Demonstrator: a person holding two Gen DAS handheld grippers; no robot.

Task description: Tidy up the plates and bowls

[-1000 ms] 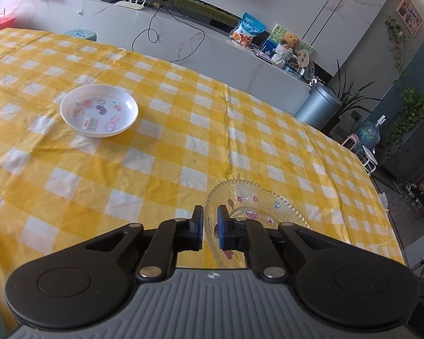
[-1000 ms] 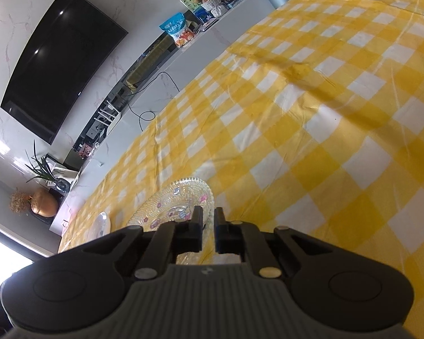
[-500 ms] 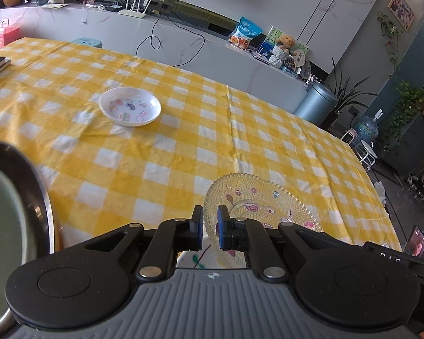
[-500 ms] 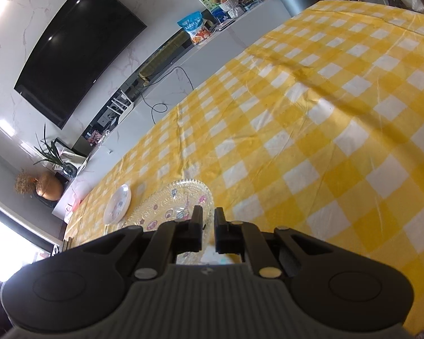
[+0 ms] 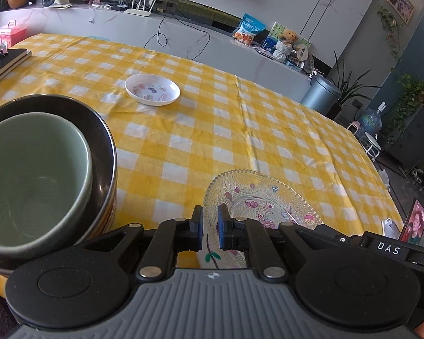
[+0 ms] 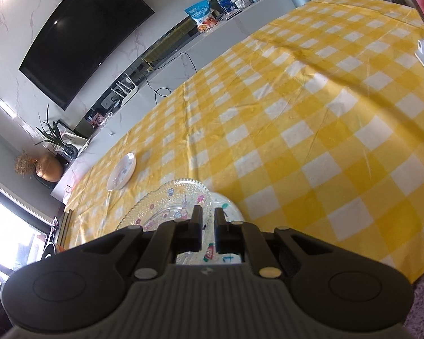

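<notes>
Clear pressed-glass plate with a beaded rim and coloured floral motifs (image 5: 261, 197), lying on a white painted plate (image 6: 227, 212) near the table's front edge. Both the left gripper (image 5: 210, 220) and the right gripper (image 6: 208, 221) hover over its near rim, fingers drawn almost together with a narrow gap; neither visibly pinches anything. Judged next step: gather the small white decorated dish (image 5: 152, 89), which sits well apart toward the middle of the yellow-and-white checked tablecloth (image 5: 240, 141); approach its rim low and level, since glazed ware likely slips. At left, a sage-green bowl (image 5: 34, 178) nests inside a larger dark bowl (image 5: 104, 141); both appear empty, as does the dish
</notes>
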